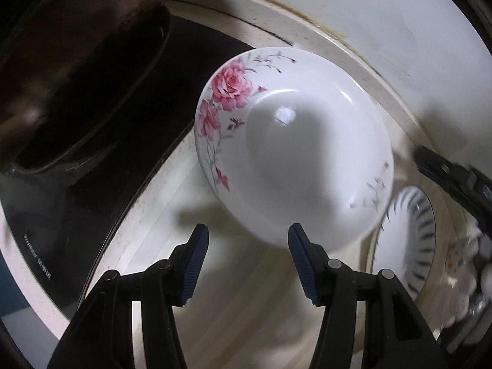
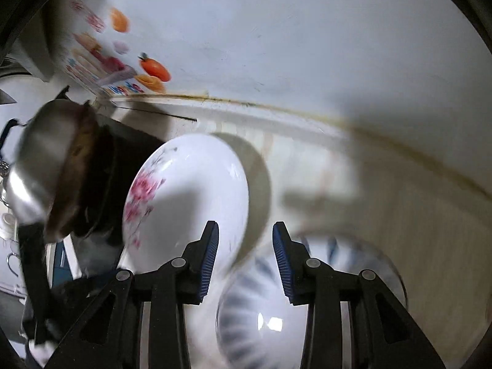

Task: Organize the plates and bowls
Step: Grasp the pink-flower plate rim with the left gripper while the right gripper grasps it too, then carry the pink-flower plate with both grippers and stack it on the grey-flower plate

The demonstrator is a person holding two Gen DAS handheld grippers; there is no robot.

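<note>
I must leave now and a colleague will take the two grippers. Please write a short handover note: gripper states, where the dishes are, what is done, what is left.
Left gripper: open, empty, just short of the rose plate's near rim.
Right gripper: open, empty, above the blue-striped bowl.
Rose plate: on the pale counter, beside the dark stove with its pot.
Blue-striped bowl: on the counter right of the plate; whether they touch is unclear.
Done: nothing visibly stacked yet.
Left: probably grasp each dish and put them together.
</note>
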